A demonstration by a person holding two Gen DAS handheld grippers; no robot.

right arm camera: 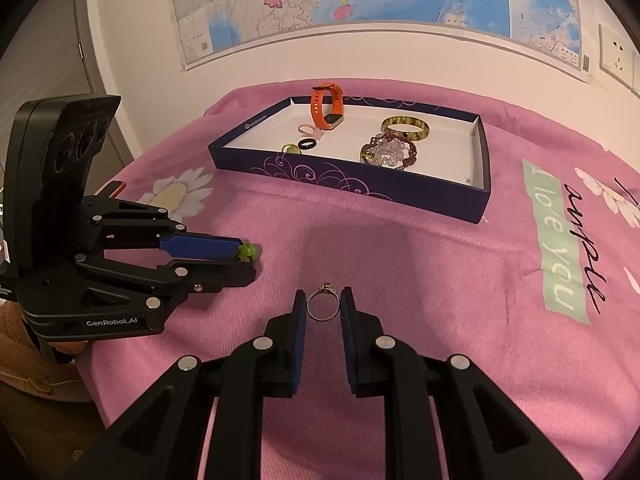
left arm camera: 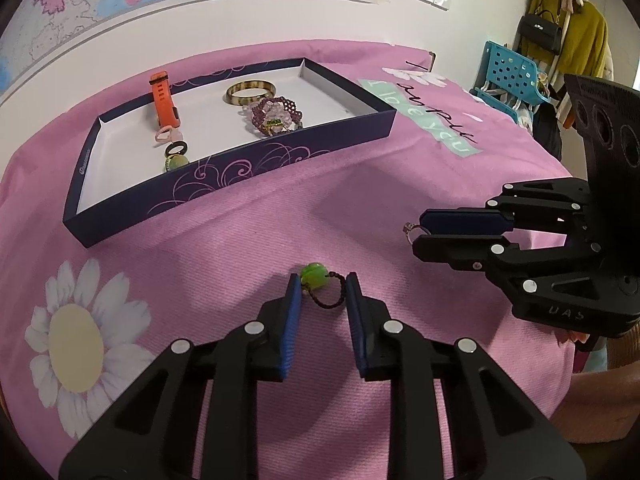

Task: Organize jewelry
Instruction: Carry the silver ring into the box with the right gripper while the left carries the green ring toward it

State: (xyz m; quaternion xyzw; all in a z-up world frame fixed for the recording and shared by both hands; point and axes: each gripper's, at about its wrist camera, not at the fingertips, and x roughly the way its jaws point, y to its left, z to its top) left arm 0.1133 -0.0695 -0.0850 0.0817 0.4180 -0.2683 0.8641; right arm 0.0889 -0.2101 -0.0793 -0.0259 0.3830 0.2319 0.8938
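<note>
Upright, the silver ring (right arm camera: 323,307) stands pinched between the right tongs (right arm camera: 323,300).

Silver ring (right arm camera: 323,307) between right tongs (right arm camera: 323,300) — gripped

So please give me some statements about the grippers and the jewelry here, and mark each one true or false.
1. The right gripper holds a silver ring. True.
2. The green bead lies inside the box. False: it is on the pink cloth, at the left gripper's tips.
3. An orange band is in the box. True.
4. The box is empty. False: it holds several pieces, among them a bangle.
</note>
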